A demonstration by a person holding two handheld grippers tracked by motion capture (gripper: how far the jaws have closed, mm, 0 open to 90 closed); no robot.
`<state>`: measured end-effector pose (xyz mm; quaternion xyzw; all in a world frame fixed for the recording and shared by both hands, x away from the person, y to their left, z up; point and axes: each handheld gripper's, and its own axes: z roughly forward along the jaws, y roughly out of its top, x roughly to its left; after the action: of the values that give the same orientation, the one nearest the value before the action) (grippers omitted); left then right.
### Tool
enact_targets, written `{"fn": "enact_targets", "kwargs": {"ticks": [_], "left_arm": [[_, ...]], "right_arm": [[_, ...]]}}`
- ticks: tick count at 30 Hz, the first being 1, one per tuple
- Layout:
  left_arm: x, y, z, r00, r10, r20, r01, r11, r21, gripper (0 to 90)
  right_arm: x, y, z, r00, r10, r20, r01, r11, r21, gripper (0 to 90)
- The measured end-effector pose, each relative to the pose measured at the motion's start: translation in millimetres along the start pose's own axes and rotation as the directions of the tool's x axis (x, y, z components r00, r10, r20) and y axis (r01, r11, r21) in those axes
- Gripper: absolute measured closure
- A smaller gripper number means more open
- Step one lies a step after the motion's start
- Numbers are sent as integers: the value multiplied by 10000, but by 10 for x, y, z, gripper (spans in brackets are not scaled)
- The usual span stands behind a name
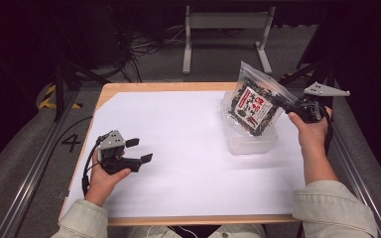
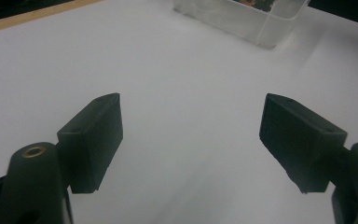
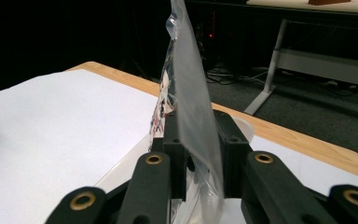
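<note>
A person is sitting at the near edge of a light wooden worktop (image 1: 129, 88) covered by a large white sheet (image 1: 178, 144), holding a black two-jaw gripper in each hand. The left gripper (image 1: 139, 150) is resting low near the left edge of the worktop, toward the near corner, its jaws standing wide apart with bare white sheet between them in the left gripper view (image 2: 191, 135). The right gripper (image 1: 284, 105) is hovering by the far right corner, its jaws pinching the side of a clear plastic pouch with dark contents and a red-and-white label (image 1: 254, 101). The pouch is hanging tilted, its lower part sitting inside a translucent rectangular plastic container (image 1: 250, 141) near the right edge. In the right gripper view (image 3: 199, 154), the pouch's clear edge (image 3: 191, 93) is rising upright between the closed jaws.
</note>
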<state>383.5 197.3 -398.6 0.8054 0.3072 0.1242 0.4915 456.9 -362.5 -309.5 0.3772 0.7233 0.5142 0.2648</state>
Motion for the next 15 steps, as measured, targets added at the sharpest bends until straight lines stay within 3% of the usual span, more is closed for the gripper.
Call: {"fn": "enact_targets", "kwargs": {"ticks": [3,10,15], "left_arm": [[4,-16,-12,10000,-38,-36,38,10000,9,221],[11,-70,-74,9997,-158,-190,158,9999,11,220],[9,-114,-144,9991,-248,-346,249,9997,10,219]], "right_arm": [[-14,4,5,10000,66,53,-66,10000,26,745],[-54,-15,16,9985,524,-154,-525,9986,-62,429],[-31,-12,-50,9970,485,-602,-505,9982,-331,289]]}}
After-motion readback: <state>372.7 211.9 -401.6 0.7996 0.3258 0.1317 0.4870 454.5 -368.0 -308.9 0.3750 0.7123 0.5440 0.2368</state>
